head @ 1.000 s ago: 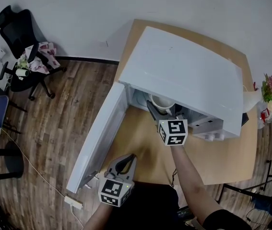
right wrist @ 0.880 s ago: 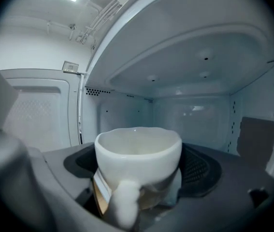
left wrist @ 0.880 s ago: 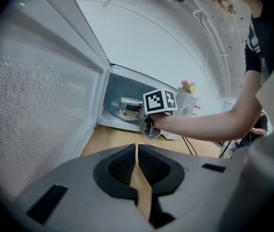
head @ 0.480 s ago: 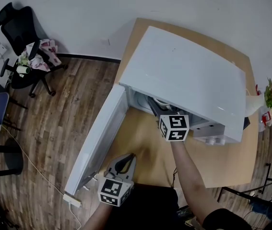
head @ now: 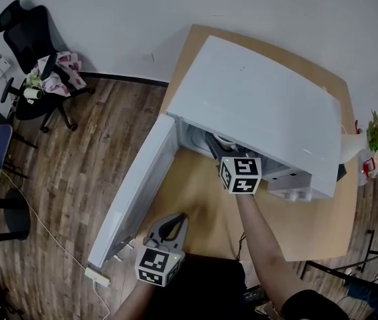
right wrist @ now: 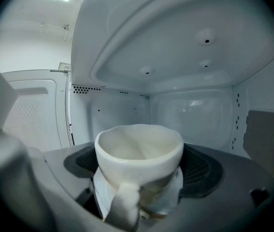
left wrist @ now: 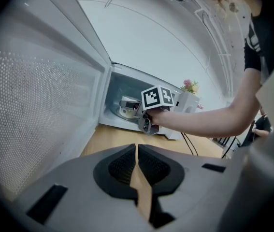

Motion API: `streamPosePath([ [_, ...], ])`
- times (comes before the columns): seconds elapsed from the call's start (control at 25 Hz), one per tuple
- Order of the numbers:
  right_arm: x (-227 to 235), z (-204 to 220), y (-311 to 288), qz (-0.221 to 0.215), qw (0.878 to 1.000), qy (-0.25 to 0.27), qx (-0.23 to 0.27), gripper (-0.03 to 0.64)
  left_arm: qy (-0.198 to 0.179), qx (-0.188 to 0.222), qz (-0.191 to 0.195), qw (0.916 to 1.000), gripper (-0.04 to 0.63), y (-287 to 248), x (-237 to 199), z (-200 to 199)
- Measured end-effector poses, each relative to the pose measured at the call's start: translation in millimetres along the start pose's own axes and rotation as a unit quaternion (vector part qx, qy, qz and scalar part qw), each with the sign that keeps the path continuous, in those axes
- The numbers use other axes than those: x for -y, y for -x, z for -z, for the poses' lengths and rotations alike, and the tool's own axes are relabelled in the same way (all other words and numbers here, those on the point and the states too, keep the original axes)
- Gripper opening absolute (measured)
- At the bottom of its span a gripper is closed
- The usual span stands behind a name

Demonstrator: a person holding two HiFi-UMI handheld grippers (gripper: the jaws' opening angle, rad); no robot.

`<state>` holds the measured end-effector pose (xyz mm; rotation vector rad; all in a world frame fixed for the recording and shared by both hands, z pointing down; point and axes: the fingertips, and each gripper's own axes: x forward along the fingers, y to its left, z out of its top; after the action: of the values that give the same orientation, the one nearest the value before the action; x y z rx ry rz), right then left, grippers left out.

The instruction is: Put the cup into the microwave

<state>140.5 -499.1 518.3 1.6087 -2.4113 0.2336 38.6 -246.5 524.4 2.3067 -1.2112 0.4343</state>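
Right gripper (right wrist: 139, 175): I read its jaws as clamped on the cup (right wrist: 139, 146), one pad on each side of the lower body, with the handle turned toward the camera. The white cup is upright and inside the cavity of the microwave (head: 255, 105); the perforated left wall and the rear panel stand around it. I cannot tell whether its base touches the cavity floor. In the head view the right gripper (head: 217, 147) reaches through the opening, and only the marker cube and the arm are outside.

Door (head: 135, 192): swung fully open to the left, over the edge of the wooden table (head: 195, 205).

Left gripper (left wrist: 136, 164): jaws pressed together with nothing between them, held low near the person's body, beside the open door and well apart from the cup
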Motion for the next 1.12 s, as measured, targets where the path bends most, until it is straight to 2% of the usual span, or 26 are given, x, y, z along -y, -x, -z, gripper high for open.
streamPosePath([
  [0.44,1,2,2,0.005,1.000,0.017,-0.003,0.463,0.000,0.001,-0.008,1.0000,0.015,9,1,5],
  [0.68,1,-3,9,0.011,1.000,-0.013,0.015,0.463,-0.001,0.003,-0.003,1.0000,0.015,13,5,5],
  [1.12,-2,3,34,0.020,1.000,-0.018,0.009,0.463,-0.010,0.009,0.011,0.9999,0.015,25,12,7],
])
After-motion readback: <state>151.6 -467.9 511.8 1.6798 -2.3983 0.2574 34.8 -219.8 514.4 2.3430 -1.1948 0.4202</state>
